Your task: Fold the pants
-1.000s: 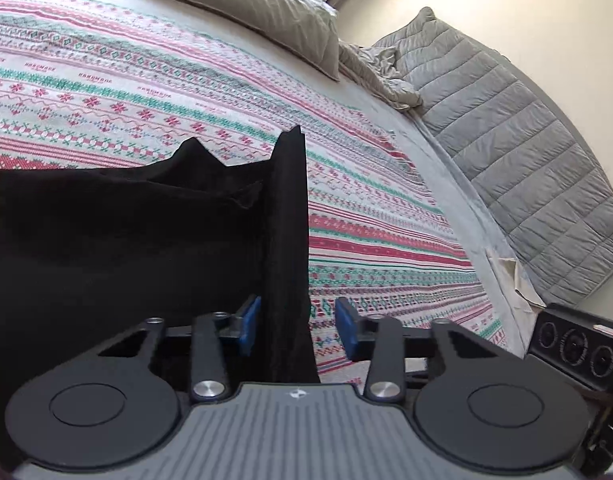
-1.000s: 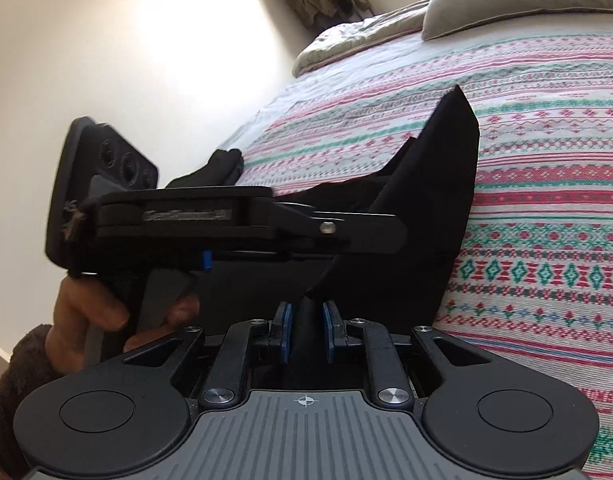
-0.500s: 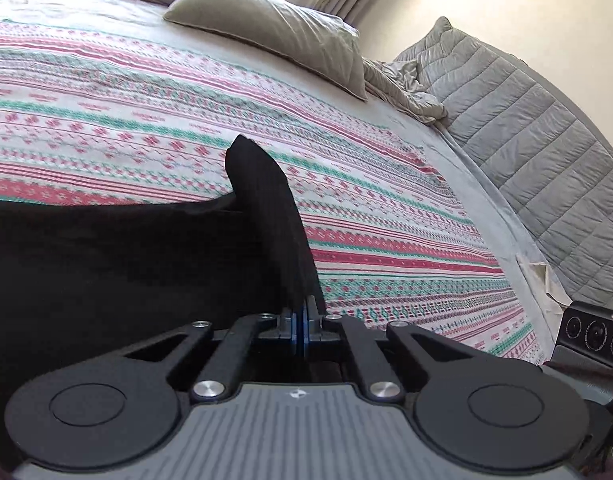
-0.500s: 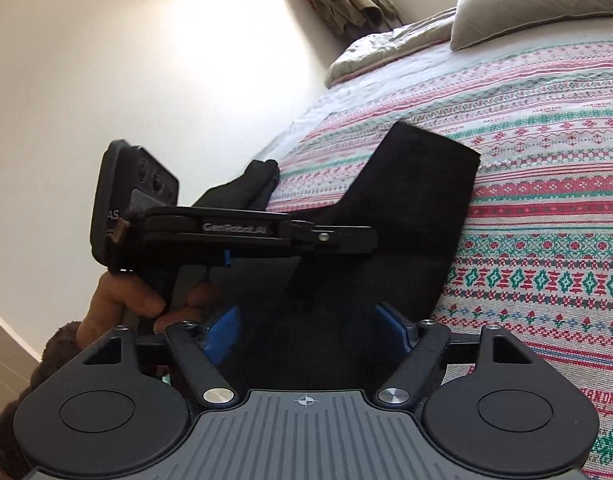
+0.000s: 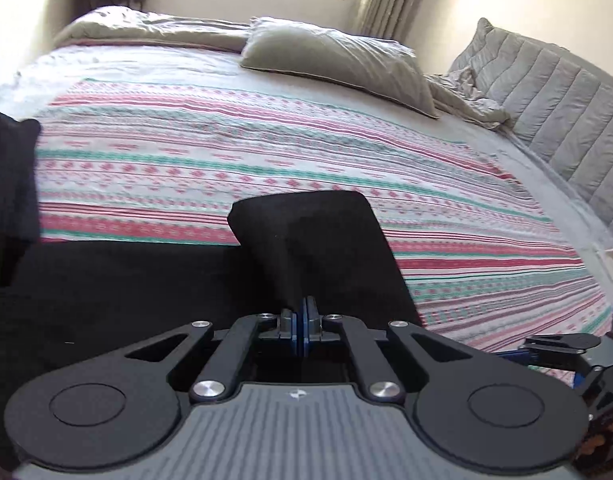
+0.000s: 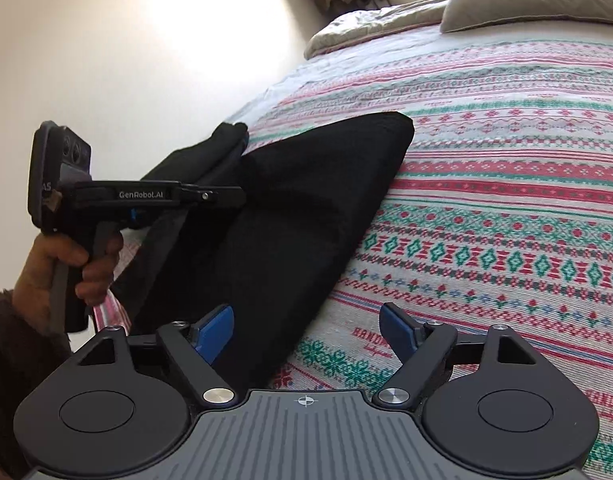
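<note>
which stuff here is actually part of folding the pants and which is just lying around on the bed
Part of the job:
- black pants
- left gripper, shut on the pants fabric
- right gripper, fingers apart, holding nothing
- patterned bedspread, the surface the pants lie on

Just lying about:
- grey pillow
- rumpled beige blanket
- grey quilted cover

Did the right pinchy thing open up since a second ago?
Yes. The right gripper was shut on the black pants; now its blue fingers stand wide apart, one over the striped bedspread.
</note>
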The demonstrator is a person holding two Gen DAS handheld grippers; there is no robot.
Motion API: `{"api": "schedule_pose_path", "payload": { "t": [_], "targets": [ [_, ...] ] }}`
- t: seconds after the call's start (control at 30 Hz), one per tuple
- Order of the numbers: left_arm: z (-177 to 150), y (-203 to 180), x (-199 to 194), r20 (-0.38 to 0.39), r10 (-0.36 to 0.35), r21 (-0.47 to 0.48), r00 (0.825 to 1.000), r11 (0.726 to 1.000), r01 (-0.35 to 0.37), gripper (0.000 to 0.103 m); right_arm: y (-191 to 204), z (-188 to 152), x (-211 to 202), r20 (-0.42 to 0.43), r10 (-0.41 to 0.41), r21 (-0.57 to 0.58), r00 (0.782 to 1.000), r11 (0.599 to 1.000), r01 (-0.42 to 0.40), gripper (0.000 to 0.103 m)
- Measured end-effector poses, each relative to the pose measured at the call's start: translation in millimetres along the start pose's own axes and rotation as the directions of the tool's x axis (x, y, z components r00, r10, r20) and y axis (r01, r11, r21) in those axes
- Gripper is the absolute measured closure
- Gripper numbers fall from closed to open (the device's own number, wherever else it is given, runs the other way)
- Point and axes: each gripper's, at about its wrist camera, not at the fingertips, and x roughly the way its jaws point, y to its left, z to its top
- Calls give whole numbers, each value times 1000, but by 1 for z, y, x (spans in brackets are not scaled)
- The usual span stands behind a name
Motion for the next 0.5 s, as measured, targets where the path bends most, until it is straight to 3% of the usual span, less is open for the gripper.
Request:
{"api": "schedule_pose_path", "payload": {
  "t": [0.17, 0.5],
  "targets": [
    [-4, 20, -13, 33, 88, -15, 996, 996, -87, 93, 3, 0, 9, -24, 9, -7, 1000, 1000, -10, 21],
    [-10, 65, -43, 92, 187, -89, 978, 980, -179, 93, 9, 1, 23, -38, 21, -26, 999, 999, -22, 17]
  ]
}}
